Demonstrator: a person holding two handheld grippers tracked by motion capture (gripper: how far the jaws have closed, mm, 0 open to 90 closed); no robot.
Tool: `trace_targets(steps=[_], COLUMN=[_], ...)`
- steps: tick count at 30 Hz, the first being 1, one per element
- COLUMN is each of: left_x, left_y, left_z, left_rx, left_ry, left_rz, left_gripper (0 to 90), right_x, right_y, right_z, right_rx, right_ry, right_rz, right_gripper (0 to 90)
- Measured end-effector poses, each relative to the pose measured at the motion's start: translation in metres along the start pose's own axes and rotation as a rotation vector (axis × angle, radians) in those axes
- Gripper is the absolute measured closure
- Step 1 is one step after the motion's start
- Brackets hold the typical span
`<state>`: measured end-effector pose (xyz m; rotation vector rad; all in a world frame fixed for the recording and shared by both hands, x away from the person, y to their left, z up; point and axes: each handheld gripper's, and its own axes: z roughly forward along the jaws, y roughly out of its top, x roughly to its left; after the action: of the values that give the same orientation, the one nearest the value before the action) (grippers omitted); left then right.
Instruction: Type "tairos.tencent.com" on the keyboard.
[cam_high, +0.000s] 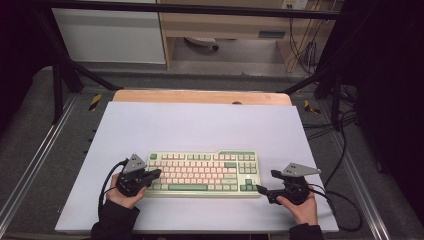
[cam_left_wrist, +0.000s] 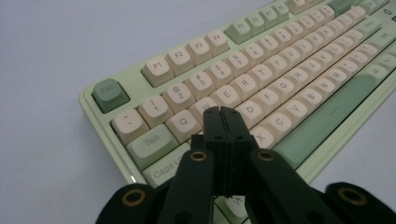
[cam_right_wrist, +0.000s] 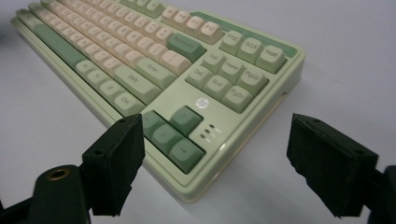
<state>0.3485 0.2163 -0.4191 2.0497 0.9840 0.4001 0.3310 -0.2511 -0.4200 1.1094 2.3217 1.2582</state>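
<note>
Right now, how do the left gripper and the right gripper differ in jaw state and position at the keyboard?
The left gripper has its jaws shut together, with its tip over the letter keys near the keyboard's left end. The right gripper has its jaws open, spread on either side of the keyboard's front right corner by the arrow keys, gripping nothing. Both are black, hand-held and aimed at the keyboard.
</note>
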Motion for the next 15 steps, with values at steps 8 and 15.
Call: trace_targets(steps=[8,15], left_x=[0.000,0.000], left_y=[0.000,0.000], left_z=[0.000,-0.001], left_rx=[-0.008,-0.008], left_ry=[-0.002,-0.004], left_rz=[-0.003,-0.004], left_gripper=[89.9,89.9], right_x=[0.016,0.025], right_y=[0.014,0.025], right_z=[0.008,0.016], right_rx=[-0.016,-0.022], right_ry=[0.030,0.028], right_rz=[0.018,0.015], right_gripper=[31.6,41.6])
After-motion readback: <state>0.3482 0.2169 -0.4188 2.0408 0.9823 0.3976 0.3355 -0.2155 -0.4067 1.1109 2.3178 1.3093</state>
